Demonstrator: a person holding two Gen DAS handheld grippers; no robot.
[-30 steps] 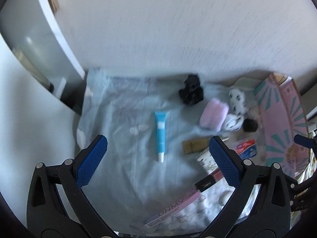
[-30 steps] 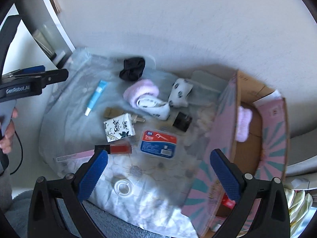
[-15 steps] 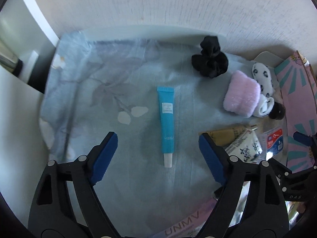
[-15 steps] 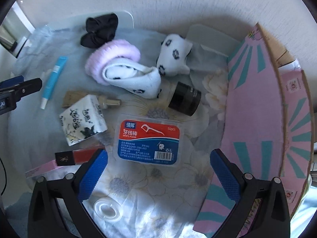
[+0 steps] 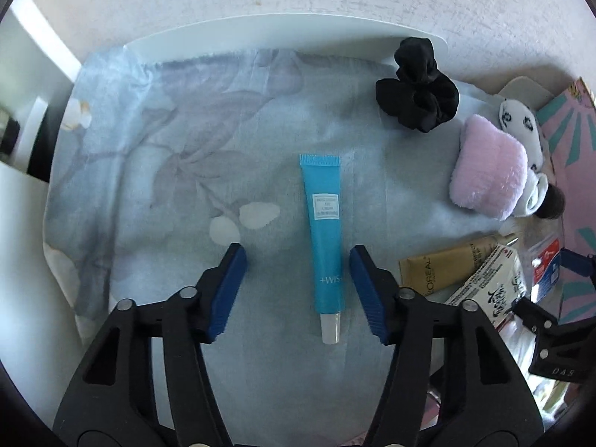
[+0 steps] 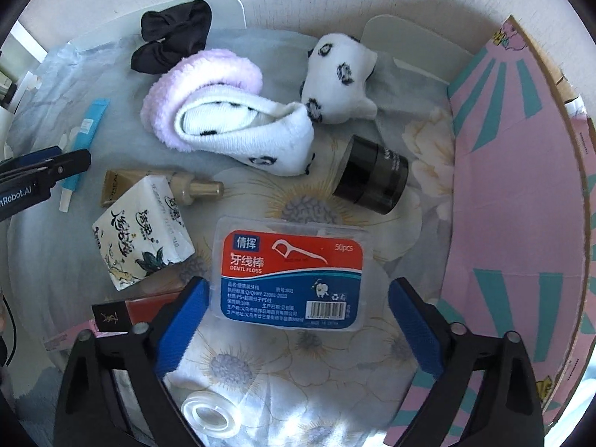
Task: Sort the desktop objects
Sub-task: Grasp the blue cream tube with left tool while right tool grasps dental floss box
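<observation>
A blue cream tube (image 5: 323,238) lies on the pale floral cloth (image 5: 149,171), cap end toward me. My left gripper (image 5: 297,287) is open and low over it, with the tube's lower half between the blue pads, nearer the right pad (image 5: 367,294). My right gripper (image 6: 294,320) is open and straddles the near end of a clear dental floss box (image 6: 292,272) with a red and blue label. The tube also shows in the right wrist view (image 6: 83,141), with the left gripper's tip in front of it.
A black scrunchie (image 6: 173,35), a lilac fluffy band (image 6: 201,85) around a spotted sock (image 6: 242,130), a second sock (image 6: 337,78), a black jar (image 6: 372,178), a gold tube (image 6: 164,190), a tissue pack (image 6: 143,234), a red lipstick box (image 6: 126,311) and a tape roll (image 6: 208,415). A pink cardboard box (image 6: 514,205) stands on the right.
Both grippers have come down and forward toward the cloth. The left pads have narrowed around the blue tube. The right gripper has closed in on the floss box.
</observation>
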